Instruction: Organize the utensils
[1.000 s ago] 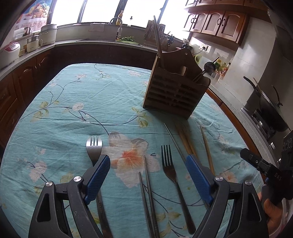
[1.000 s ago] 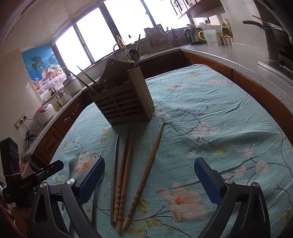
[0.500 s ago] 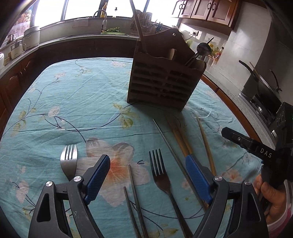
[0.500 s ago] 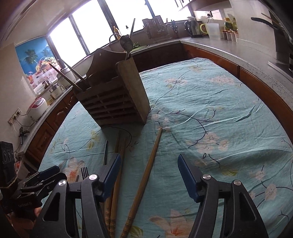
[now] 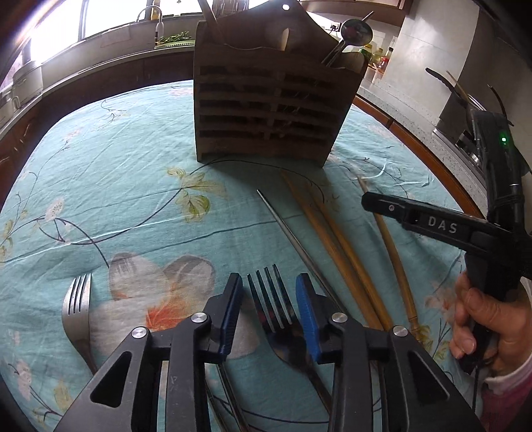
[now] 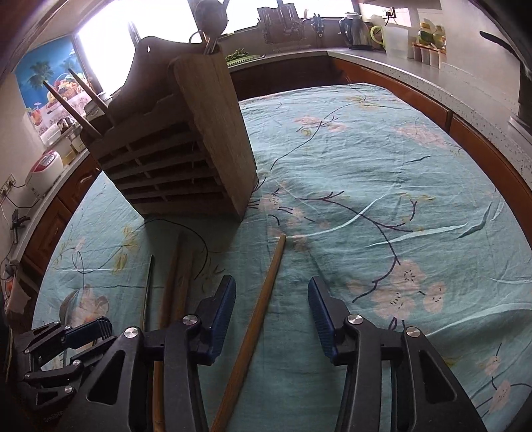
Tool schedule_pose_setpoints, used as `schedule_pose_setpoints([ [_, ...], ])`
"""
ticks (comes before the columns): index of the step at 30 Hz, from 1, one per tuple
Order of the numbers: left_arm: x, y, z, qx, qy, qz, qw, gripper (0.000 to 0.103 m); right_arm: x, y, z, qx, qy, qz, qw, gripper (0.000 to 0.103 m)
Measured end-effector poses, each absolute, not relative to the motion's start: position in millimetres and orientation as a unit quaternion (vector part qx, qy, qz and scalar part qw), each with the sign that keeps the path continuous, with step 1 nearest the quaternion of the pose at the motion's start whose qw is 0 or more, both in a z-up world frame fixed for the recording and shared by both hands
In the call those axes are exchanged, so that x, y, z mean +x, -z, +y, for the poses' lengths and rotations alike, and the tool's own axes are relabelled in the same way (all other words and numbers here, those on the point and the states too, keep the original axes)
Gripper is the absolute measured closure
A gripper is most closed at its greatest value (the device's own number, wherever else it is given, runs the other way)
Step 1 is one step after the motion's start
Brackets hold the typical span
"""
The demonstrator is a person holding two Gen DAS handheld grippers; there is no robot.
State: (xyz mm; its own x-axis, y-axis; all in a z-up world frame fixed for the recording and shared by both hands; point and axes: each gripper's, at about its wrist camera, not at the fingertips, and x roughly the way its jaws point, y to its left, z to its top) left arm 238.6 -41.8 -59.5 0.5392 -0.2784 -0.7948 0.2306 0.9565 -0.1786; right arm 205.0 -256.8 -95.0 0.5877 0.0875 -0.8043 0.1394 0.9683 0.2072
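Two grippers low over the surface (image 5: 109, 186), left gripper (image 5: 270, 299) parted astride a fork (image 5: 276, 312) at lower centre, right gripper (image 6: 271, 310) parted astride a wooden chopstick (image 6: 262, 312).

I count two steel forks: a dark one (image 5: 277, 307), a paler one (image 5: 75, 307). Three tan wooden chopsticks (image 5: 335, 252) lie on the cloth, plus one thin grey metal chopstick (image 5: 292, 239). One slatted brown wooden utensil holder (image 5: 269, 109); from it one round-bowled metal ladle (image 5: 356, 30) and two dark sticks (image 6: 71, 109) protrude.
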Motion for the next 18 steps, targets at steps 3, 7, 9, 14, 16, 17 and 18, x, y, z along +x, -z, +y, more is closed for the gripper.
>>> schedule_pose_setpoints([
  [3,241.6,62.3,-40.2,-0.041,0.158,0.457,0.874,0.085,209.5,94.9,-246.7,0.092,0.015,0.458,0.884,0.062],
  [7,241.5,65.9,-41.1,-0.042,0.172,0.459,0.871,0.101,209.7,95.8,-244.2,0.077,0.022,0.459,0.885,0.092],
  [9,240.1,65.4,-40.0,-0.041,0.174,0.456,0.872,0.102,207.3,95.4,-246.6,0.083,0.019,0.457,0.885,0.094],
  [14,234.7,57.8,-30.5,-0.056,0.177,0.446,0.875,0.102,198.2,92.2,-253.3,0.111,0.014,0.449,0.886,0.096],
  [16,232.1,52.7,-24.8,-0.063,0.176,0.439,0.879,0.103,195.9,87.7,-252.1,0.116,0.011,0.445,0.888,0.097],
  [17,230.2,50.0,-22.4,-0.066,0.176,0.436,0.880,0.103,194.1,85.5,-251.9,0.120,0.009,0.442,0.889,0.097],
  [18,228.2,47.5,-19.9,-0.068,0.175,0.432,0.882,0.103,191.6,82.8,-252.9,0.126,0.006,0.439,0.890,0.097],
])
